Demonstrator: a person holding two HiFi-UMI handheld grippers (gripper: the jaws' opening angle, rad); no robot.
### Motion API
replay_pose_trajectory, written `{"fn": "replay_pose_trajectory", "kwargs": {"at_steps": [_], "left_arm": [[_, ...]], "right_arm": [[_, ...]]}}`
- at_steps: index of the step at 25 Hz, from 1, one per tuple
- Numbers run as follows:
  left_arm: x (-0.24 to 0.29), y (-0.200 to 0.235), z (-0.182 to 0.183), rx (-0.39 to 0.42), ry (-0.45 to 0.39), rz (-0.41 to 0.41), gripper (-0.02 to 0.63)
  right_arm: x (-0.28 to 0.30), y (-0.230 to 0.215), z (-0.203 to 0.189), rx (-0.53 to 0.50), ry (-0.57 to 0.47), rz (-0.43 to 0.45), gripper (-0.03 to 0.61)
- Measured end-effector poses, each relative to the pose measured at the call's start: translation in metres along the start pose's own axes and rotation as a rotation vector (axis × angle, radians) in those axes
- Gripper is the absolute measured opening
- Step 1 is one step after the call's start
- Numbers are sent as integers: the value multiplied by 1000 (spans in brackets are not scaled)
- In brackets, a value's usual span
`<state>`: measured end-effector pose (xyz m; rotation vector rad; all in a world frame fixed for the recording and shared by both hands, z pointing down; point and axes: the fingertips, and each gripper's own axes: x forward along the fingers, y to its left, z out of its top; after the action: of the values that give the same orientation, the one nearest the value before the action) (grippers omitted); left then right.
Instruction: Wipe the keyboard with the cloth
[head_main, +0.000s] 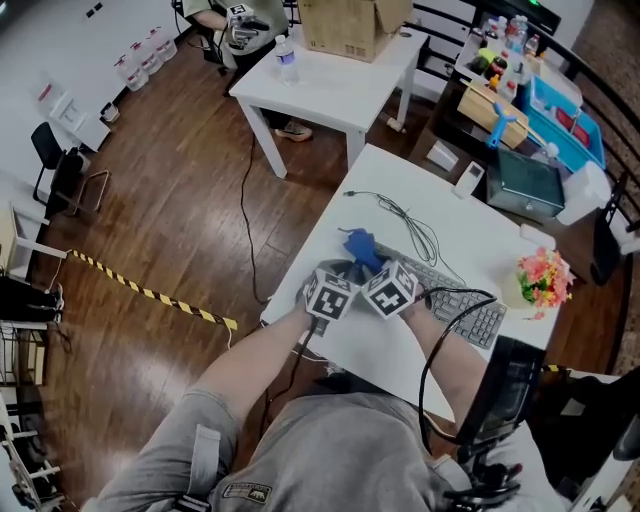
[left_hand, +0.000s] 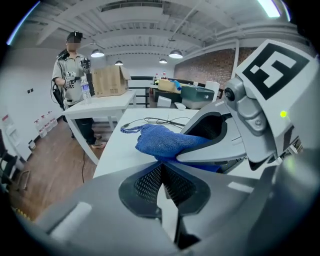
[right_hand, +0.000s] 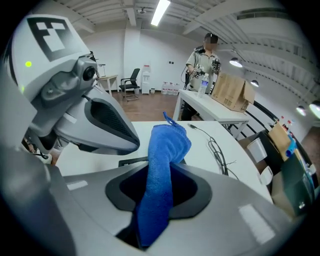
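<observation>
Two grippers side by side over white table (head_main: 400, 195). Right gripper (right_hand: 159, 172) clenched on blue cloth (right_hand: 167, 145), which runs up between its jaws and folds past tips. Left gripper (left_hand: 161, 162) closed, jaws together, nothing between them, tips just beside cloth. Keyboard (head_main: 460, 300) on table; cloth near its left end, contact unclear.

No word, brand or number was legible; the left gripper (left_hand: 160, 162) and right gripper (right_hand: 161, 169) bore only square black-and-white markers (head_main: 330, 293).
</observation>
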<state>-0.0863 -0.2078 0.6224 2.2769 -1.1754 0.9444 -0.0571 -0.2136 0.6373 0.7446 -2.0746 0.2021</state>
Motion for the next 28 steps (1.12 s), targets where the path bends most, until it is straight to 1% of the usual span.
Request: {"fn": "replay_pose_trajectory", "kwargs": {"at_steps": [4,8,10,13,17,19,22,25,28], "left_arm": [[4,6,12,-2,4,2,-6],[8,3,9,2,15,-13,-6],[6,-2,1,4,20,-21,-6],[-2,-12,-20,4,37,-36,-6],[-18,-24,-49,22,63,-52,-6],[-24,-31,-58,32,64,-63,-6],[-29,-50,-63,58,57,-102,-6],[-28,-80,-63,105,47,-169,-6],[-27,-117,-62,164,44,-251,-6]], "right_arm": [[6,-13,3,7,14,-5,114],[7,-4,-2,17,20,22,114],[5,9,-7,15,17,43,114],[-1,35,-16,10,17,70,114],[-9,65,-26,5,28,77,114],[-14,74,-31,15,36,65,114],[-28,77,-46,63,47,16,115],[-50,76,-72,140,68,-44,114],[-77,79,-107,220,104,-109,114]]}}
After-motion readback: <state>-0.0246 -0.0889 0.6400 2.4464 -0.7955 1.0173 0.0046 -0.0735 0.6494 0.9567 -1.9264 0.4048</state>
